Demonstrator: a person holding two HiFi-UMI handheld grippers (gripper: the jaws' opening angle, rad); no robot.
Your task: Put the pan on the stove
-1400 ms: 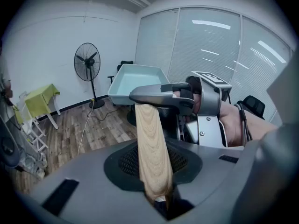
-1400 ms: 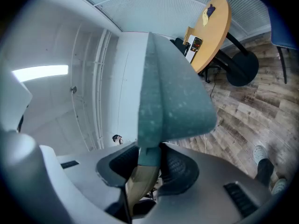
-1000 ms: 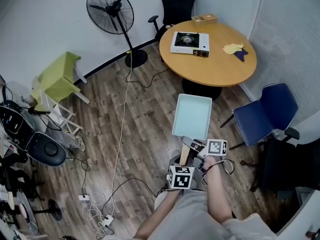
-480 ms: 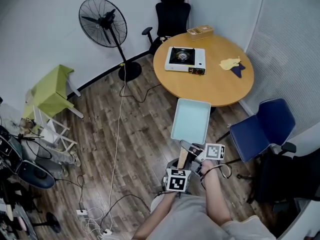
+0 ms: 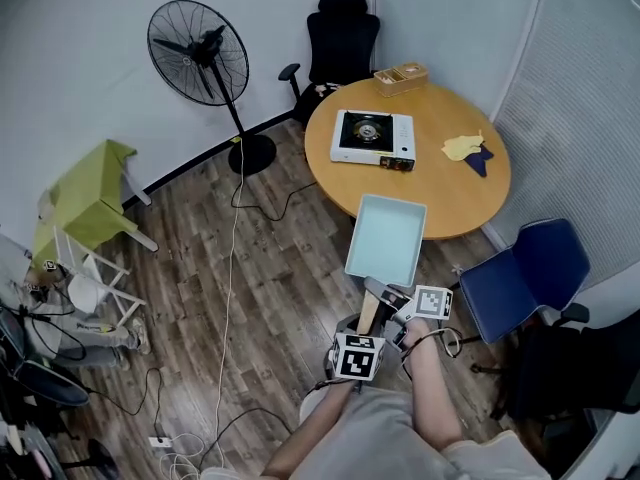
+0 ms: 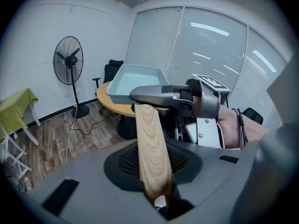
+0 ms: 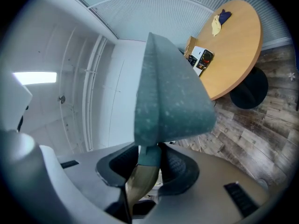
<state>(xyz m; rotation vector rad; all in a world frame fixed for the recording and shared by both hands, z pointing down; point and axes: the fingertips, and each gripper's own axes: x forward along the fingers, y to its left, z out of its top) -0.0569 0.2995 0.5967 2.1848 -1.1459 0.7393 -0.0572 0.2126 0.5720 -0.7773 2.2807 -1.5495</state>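
A pale blue rectangular pan (image 5: 385, 238) with a wooden handle (image 5: 368, 311) hangs in the air over the wood floor, short of the round table (image 5: 440, 193). My left gripper (image 5: 365, 326) is shut on the handle's near end (image 6: 150, 148). My right gripper (image 5: 388, 296) is shut on the handle's far end by the pan's neck (image 7: 148, 155), and the pan (image 7: 168, 92) fills that view. The white portable stove (image 5: 372, 138) sits on the table's far left part, its burner bare. It also shows small in the right gripper view as the stove (image 7: 202, 59).
A yellow cloth (image 5: 465, 148) and a wooden box (image 5: 400, 76) lie on the table. A blue chair (image 5: 520, 278) stands to the right, a black chair (image 5: 340, 33) behind the table, a standing fan (image 5: 200, 53) at left. Cables (image 5: 230, 258) trail across the floor near a green table (image 5: 85, 198).
The table and stove have slid lower and nearer in the head view. Both grippers keep the same hold on the pan's handle.
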